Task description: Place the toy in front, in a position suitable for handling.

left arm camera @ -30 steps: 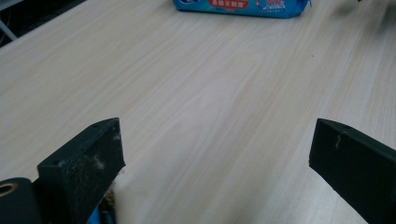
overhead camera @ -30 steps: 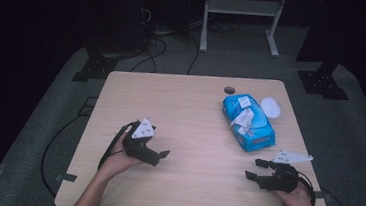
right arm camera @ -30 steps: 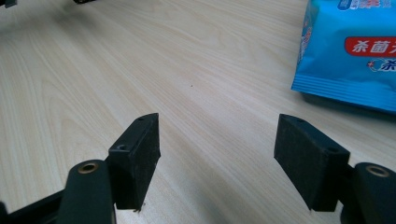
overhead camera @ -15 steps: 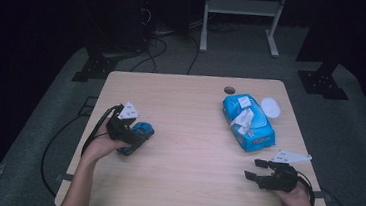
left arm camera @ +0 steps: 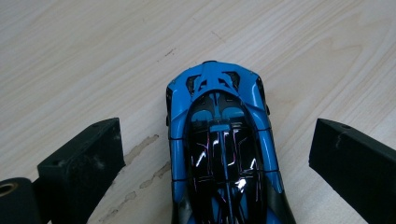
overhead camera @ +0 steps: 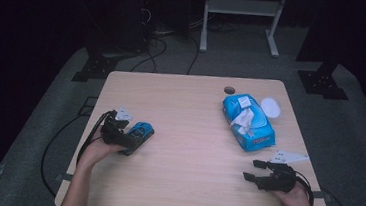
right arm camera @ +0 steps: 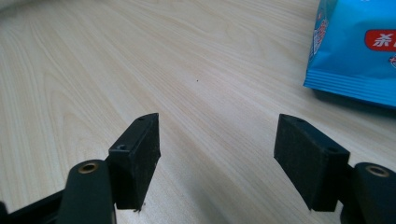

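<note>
My left claw [left arm camera: 219, 154] is spread around the blue toy car [left arm camera: 223, 149], not touching; right claw [right arm camera: 217, 161] spread over bare desk [right arm camera: 140, 56] near wipes pack [right arm camera: 359, 51].

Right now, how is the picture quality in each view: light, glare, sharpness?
High view: the table is evenly lit, the surroundings are dark and the image is soft. Left gripper view: sharp, with bright glare spots on the toy car. Right gripper view: clear wood grain, with the wipes pack cut off by the frame.
</note>
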### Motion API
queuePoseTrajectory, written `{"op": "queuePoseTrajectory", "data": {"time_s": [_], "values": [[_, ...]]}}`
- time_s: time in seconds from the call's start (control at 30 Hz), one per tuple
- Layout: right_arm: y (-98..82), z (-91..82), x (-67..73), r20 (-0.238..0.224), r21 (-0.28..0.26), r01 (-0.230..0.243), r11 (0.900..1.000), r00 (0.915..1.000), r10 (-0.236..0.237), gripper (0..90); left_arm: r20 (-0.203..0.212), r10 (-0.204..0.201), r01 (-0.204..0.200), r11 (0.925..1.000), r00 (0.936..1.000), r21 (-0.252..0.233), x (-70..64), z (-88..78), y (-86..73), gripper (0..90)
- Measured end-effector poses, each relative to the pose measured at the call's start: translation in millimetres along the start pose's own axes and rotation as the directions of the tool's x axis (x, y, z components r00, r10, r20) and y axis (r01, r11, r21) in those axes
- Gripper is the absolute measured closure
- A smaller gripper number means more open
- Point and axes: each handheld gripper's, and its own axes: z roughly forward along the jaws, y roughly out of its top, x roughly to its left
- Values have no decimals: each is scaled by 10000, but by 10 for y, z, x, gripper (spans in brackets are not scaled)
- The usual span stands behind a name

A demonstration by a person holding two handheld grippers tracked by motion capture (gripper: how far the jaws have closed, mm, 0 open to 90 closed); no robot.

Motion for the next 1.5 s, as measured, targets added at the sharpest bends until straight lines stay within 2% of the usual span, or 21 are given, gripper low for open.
{"op": "queuePoseTrajectory", "data": {"time_s": [0.07,0.23,0.43,0.53,0.63,0.87,0.93,1.1,1.3,1.37,1.5], "values": [[1,1,1,-9,-6,3,10000,10000,-3,305,46,24,-25,9999,10000,163,9,25,-18,24],[1,5,1,-29,-14,38,10000,10000,-38,305,50,389,-392,9964,9992,749,-1,88,-42,45],[2,13,3,-23,3,70,10000,10000,-70,305,133,410,-420,9952,9991,884,-37,146,-26,51],[1,16,1,-18,36,61,10000,10000,-61,305,49,314,-318,9949,9995,958,-37,190,-17,52],[1,16,4,-29,63,59,10000,10000,-59,305,69,-7,0,9951,10000,993,-25,221,-12,52],[1,15,-2,-20,43,68,10000,10000,-68,305,-10,-133,133,9918,9999,1269,-26,265,-10,56],[1,13,4,-24,47,100,9999,9999,-100,305,64,-140,130,9909,9999,1337,-26,285,-14,56],[0,10,-1,-16,13,91,10000,10000,-91,305,202,-56,26,9897,9998,1434,-33,299,-18,132],[0,11,6,-7,47,140,9999,9999,-140,305,403,-358,296,9889,9985,1459,-3,317,-34,169],[0,8,5,-4,27,124,9999,9999,-124,305,507,-567,487,9880,9971,1467,15,321,-41,172],[0,11,3,-22,47,112,9999,9999,-112,305,569,-664,578,9881,9962,1424,31,328,-47,173]]}}
